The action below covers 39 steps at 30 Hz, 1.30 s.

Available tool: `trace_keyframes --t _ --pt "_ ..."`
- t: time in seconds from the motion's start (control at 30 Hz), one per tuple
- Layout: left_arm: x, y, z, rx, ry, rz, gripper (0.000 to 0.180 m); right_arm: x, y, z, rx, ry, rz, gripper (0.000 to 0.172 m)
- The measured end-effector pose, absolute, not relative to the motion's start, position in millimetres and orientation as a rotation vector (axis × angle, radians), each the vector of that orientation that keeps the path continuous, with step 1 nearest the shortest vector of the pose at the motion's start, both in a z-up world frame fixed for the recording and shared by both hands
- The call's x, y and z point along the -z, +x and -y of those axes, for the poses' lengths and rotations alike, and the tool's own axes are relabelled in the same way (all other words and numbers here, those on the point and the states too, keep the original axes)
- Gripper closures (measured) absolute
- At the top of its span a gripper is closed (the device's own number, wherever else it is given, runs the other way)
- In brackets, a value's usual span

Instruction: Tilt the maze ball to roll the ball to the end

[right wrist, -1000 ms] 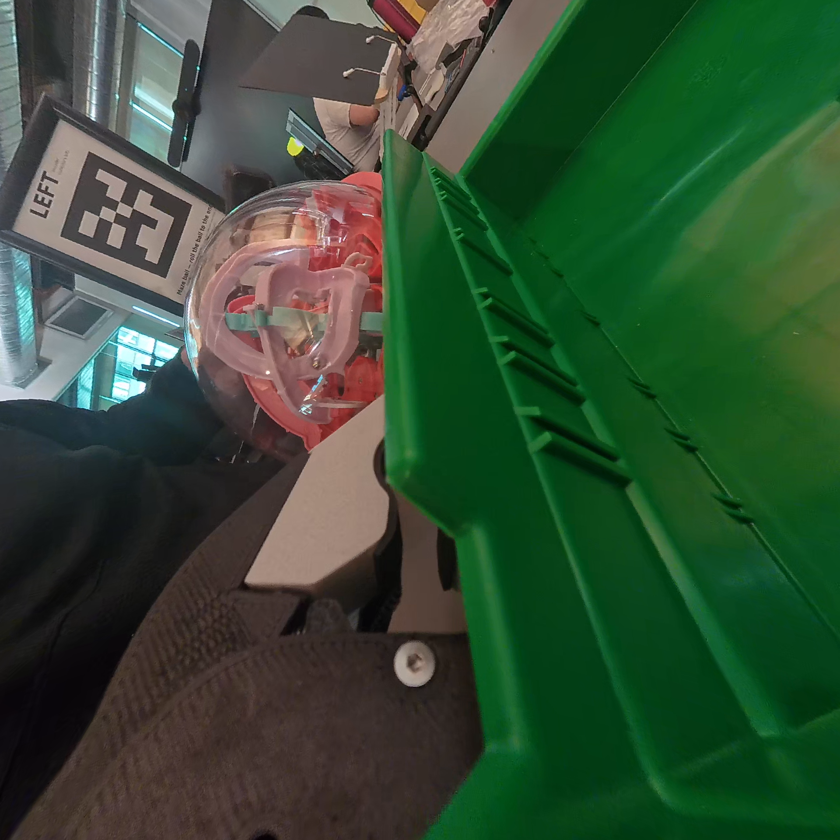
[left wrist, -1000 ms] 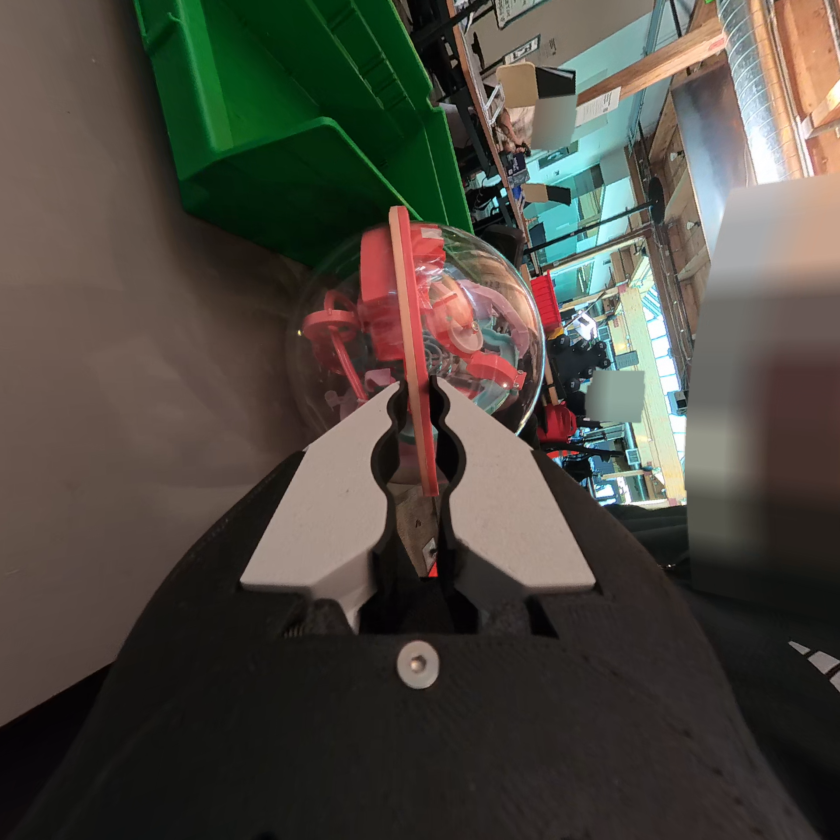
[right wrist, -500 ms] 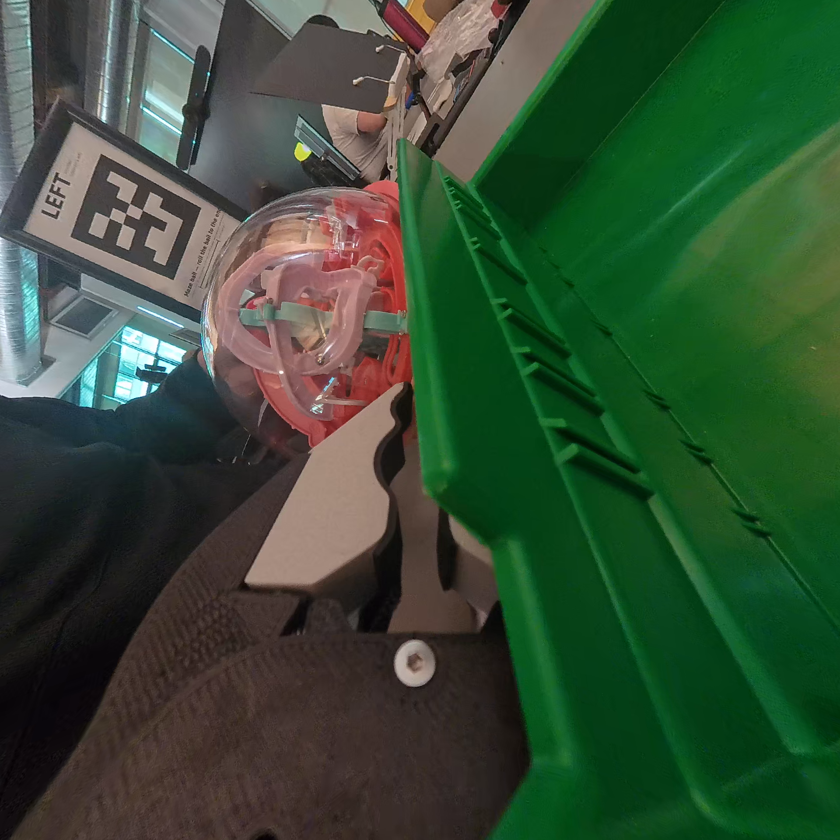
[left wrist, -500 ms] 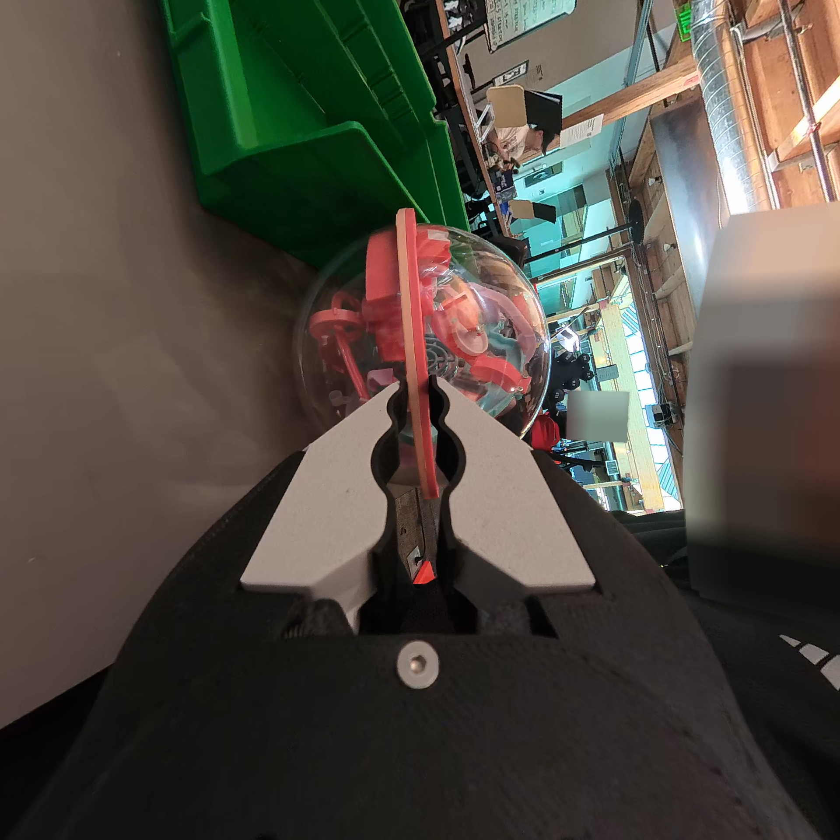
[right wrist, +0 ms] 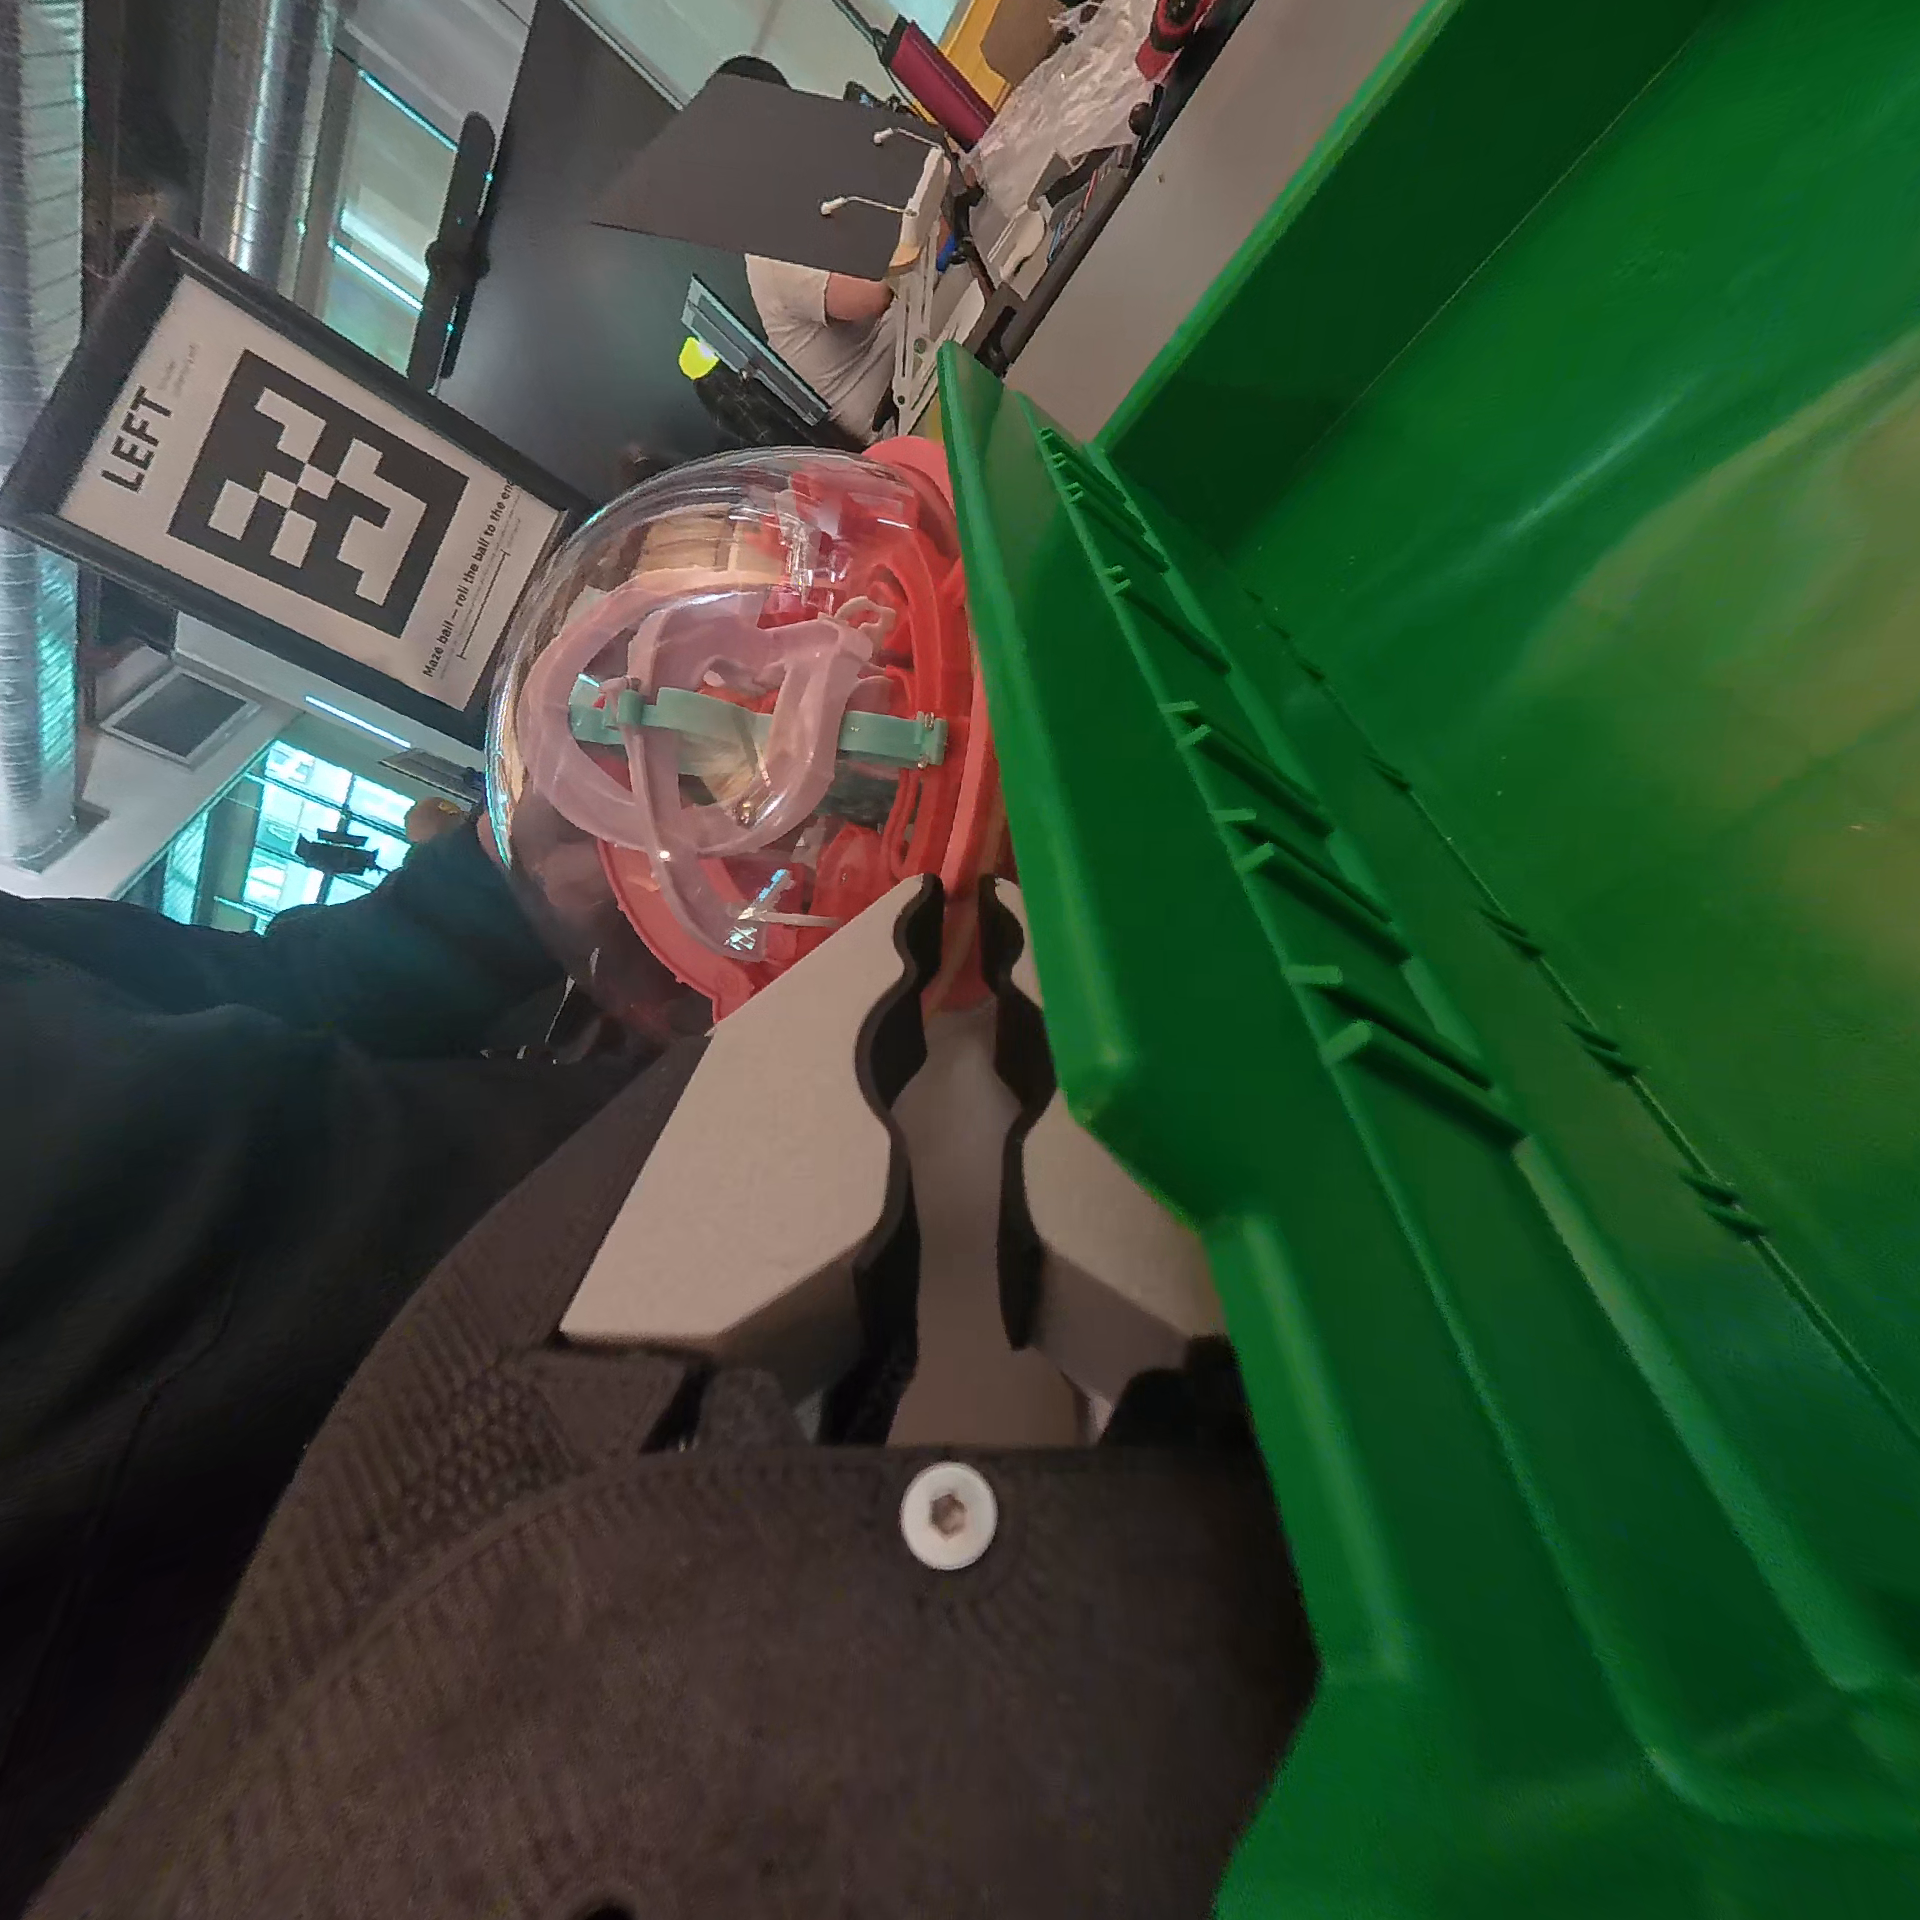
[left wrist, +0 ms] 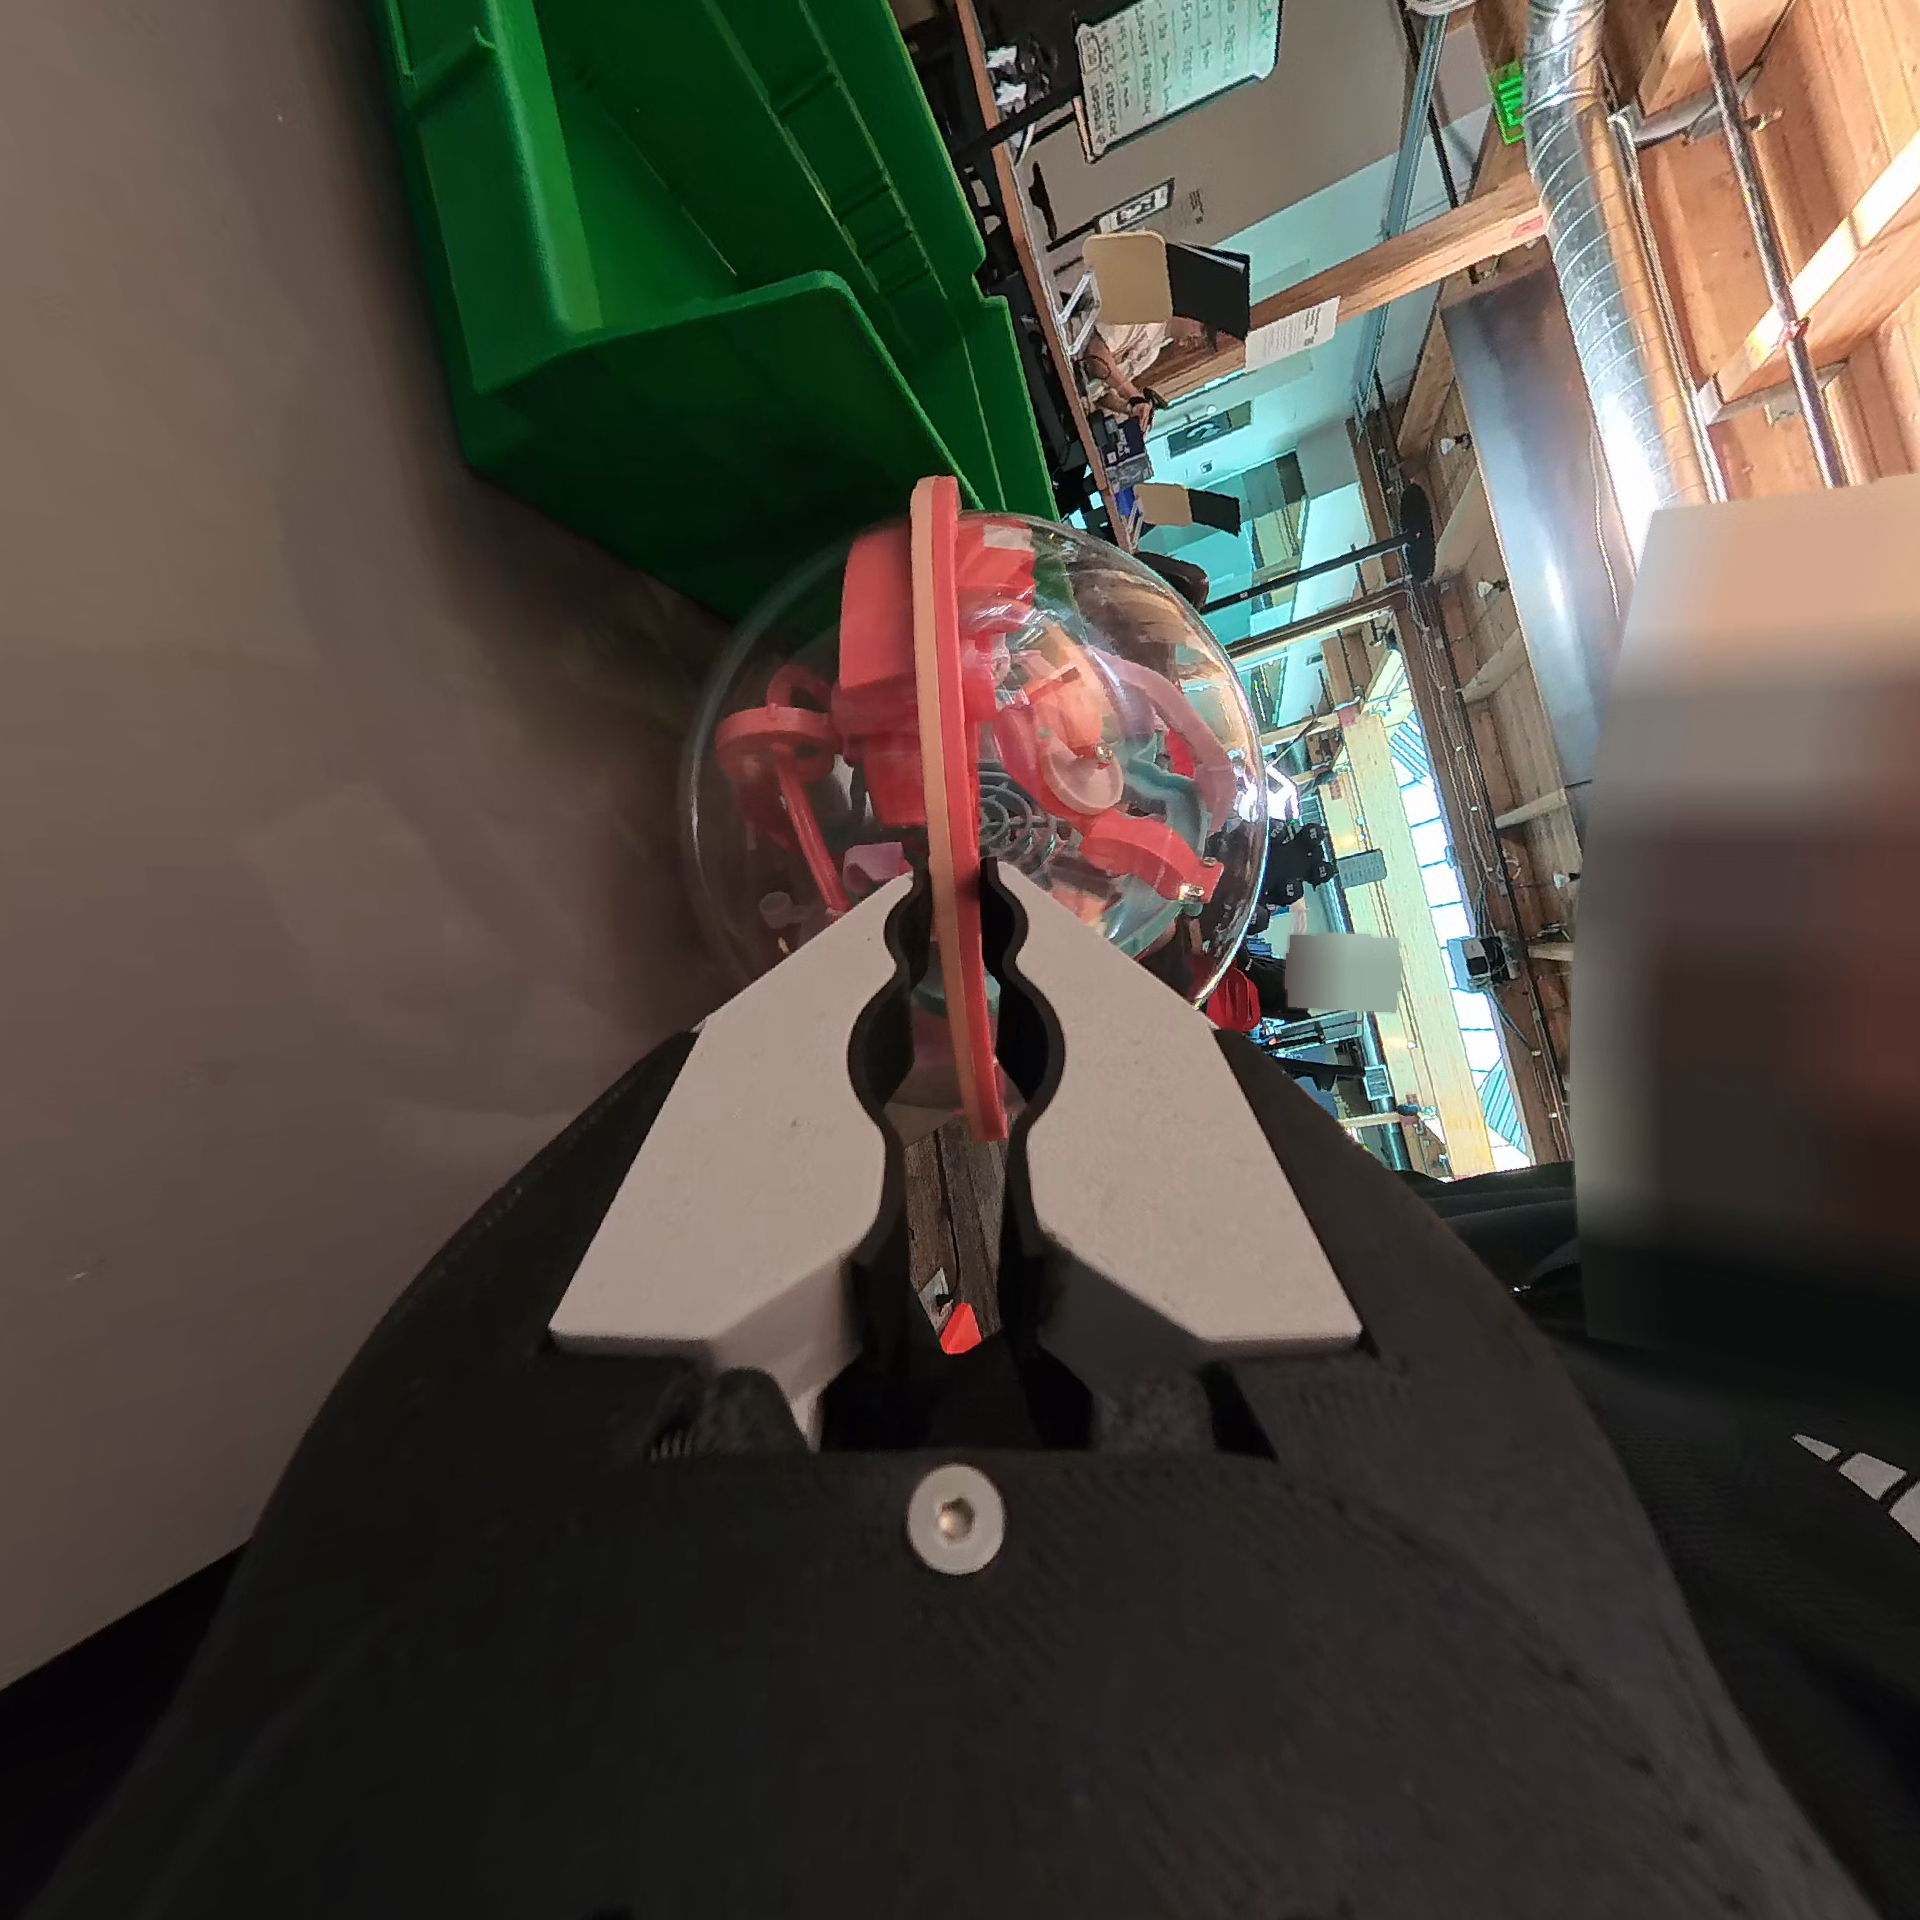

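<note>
1. Left gripper [left wrist: 951,883]: pinches the red rim [left wrist: 961,997] of the maze ball [left wrist: 971,748]. Both pads sit against the rim, one per face.
2. Right gripper [right wrist: 961,894]: closed on the same rim [right wrist: 961,966] from the opposite side. The far finger is partly hidden behind the green bin [right wrist: 1455,935].
3. Maze ball position: held in the air between the two grippers, right beside the green bin's front lip. In the right wrist view the lip covers part of the ball.
4. Change vs. approx. 1 s ago: in the right wrist view the bin has slid rightward and now covers less of the ball. The gripper's second finger, hidden before, now shows. In the left wrist view the ball sits at about the same spot in frame; bin and background have shifted.
5. Meaning for task: grip unchanged, whole assy. being re-angled, i.e. tilt in progress.
6. Small ball inside: cannot tell its position among the pink and teal tracks, so progress to the end is not readable.
</note>
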<state>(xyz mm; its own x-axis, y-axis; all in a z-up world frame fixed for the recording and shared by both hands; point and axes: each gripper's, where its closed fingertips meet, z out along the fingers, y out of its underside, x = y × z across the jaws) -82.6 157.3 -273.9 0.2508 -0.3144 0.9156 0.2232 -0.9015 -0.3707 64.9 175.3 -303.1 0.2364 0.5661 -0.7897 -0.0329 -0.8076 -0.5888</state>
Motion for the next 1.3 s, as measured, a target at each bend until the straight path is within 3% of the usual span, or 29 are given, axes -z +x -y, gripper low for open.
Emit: trace_keyframes --t 0.03,1.3 --pt "274 -83 -157 1.693 -2.099 -0.082 0.174 303 65 -175 -1.606 -2.021 0.487 0.167" --pt "289 -88 -158 1.743 -2.017 -0.034 0.173 286 65 -171 -1.581 -1.987 0.523 0.168"
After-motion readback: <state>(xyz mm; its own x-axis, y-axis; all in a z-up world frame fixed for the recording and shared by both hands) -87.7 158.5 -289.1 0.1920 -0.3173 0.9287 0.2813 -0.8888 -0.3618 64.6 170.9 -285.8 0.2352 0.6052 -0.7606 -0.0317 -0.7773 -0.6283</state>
